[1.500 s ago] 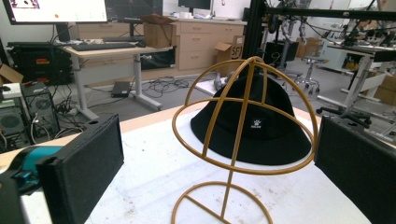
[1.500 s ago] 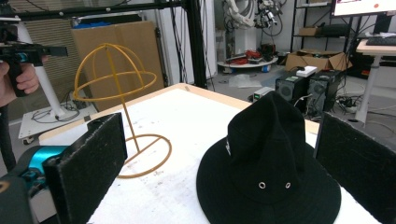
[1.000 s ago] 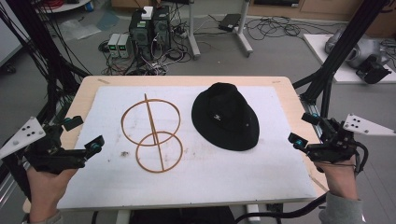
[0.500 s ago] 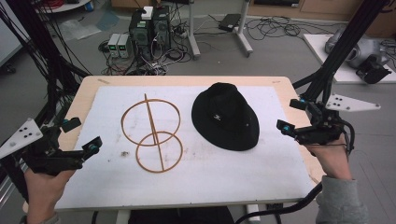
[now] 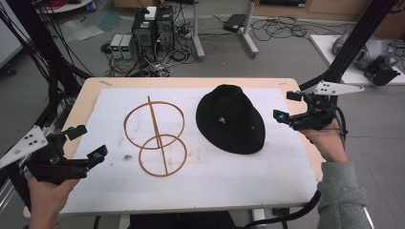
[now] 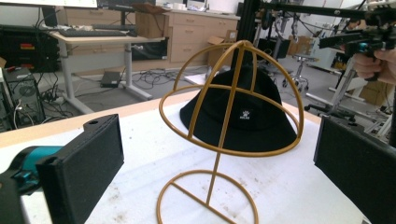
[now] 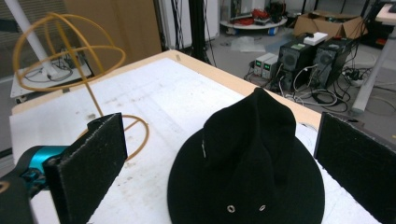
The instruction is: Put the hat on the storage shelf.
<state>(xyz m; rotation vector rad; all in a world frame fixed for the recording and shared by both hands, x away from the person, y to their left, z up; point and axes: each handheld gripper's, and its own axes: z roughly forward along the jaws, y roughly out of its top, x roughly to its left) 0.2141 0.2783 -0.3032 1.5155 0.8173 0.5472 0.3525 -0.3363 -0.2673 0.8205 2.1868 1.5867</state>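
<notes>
Black felt against white: the hat (image 5: 232,120) lies brim-down on the right half of the white mat (image 5: 200,181), its crown slumped, just beside the gold wire stand (image 5: 155,136) that rises at the middle of the table (image 5: 83,98). I hold my right gripper (image 5: 288,106) off the table's right edge, level with the brim and near it but not touching, jaws spread wide and empty; in the right gripper view the hat sits squarely between the two black pads (image 7: 88,163), which reads to me as a line-up for a grab at the brim. My left gripper (image 5: 88,143) waits near the front left corner, well apart from the stand, jaws likewise wide with nothing in them. Its own view frames the stand's domed cage with the hat behind it, so I judge that hand is parked where it can steady the wire base if the stand tips. The stand is upright on its ring foot, dome bare, which suggests the hat is meant to go over it. The soft crown may fold when pinched, so a grip on the stiffer brim looks the safer choice
</notes>
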